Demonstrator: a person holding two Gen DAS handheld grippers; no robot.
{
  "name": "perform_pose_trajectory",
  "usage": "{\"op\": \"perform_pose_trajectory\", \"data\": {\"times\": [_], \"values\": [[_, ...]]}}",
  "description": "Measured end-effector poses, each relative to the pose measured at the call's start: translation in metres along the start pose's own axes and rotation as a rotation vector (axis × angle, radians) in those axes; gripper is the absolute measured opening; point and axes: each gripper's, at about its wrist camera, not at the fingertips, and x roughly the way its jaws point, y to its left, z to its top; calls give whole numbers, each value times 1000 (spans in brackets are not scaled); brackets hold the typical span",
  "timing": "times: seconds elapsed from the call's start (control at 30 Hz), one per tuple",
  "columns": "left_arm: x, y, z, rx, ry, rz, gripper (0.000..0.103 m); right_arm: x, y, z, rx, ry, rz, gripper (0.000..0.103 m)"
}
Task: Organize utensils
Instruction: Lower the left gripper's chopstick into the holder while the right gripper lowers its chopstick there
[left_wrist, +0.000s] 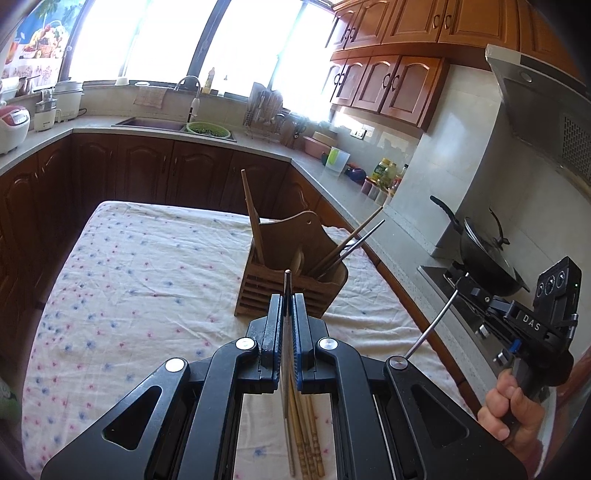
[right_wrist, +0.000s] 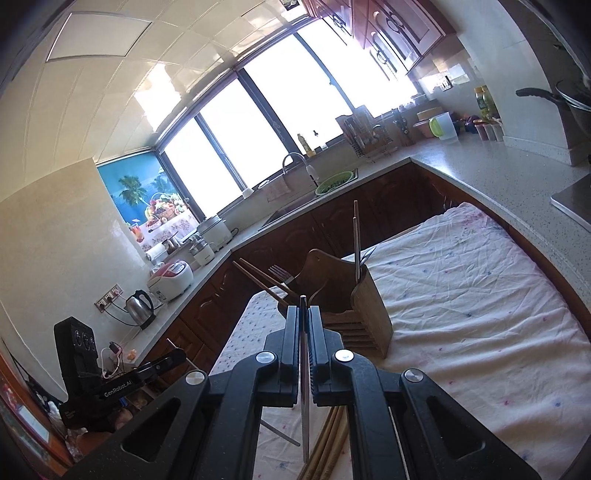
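The slatted brown wooden utensil caddy (left_wrist: 291, 284) stands upright on the counter, which is covered by a white cloth with small pink and blue flowers (left_wrist: 129, 280). A tall wooden stick (left_wrist: 253, 218) rises from the caddy's left compartment, a pale wooden spoon (left_wrist: 297, 260) peeks from the middle, and dark chopsticks (left_wrist: 351, 242) lean out to the right. From the right wrist view a metal fork (right_wrist: 281, 275) also pokes out on that side (its handle is lost inside the caddy).

The left gripper (left_wrist: 287, 317), close to the caddy's front, is clamped nearly closed on a thin grey metal utensil (left_wrist: 287, 284); only its narrow tip shows above the pads, so what kind it is stays hard to call. Below the jaws, a bundle of turned wooden chopsticks (left_wrist: 306, 435) lies on the cloth, partly hidden by the gripper body.

The right gripper (right_wrist: 303, 321) is likewise pinched narrow on a slim flat metal piece (right_wrist: 304, 406), edge-on and unreadable as knife or handle. Pale wooden sticks (right_wrist: 328, 439) lie beneath it, cut off at the frame's bottom edge.

In the left view the right unit appears at the far right, a bare hand (left_wrist: 513, 410) on its grip, with a thin metal rod (left_wrist: 432, 325) slanting from its front. Behind it, a black wok with a glass lid (left_wrist: 484, 254) sits on the stove.
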Motion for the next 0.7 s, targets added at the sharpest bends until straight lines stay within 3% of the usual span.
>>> {"op": "perform_pose_trajectory", "data": {"times": [0.5,0.7], "values": [[12,-16,88,82,-178,23,4,39,7,62,-76,-118,-65,4],[34,-19,124,80,-247,48,4,62,9,92,-101,-178,-96,4]]}}
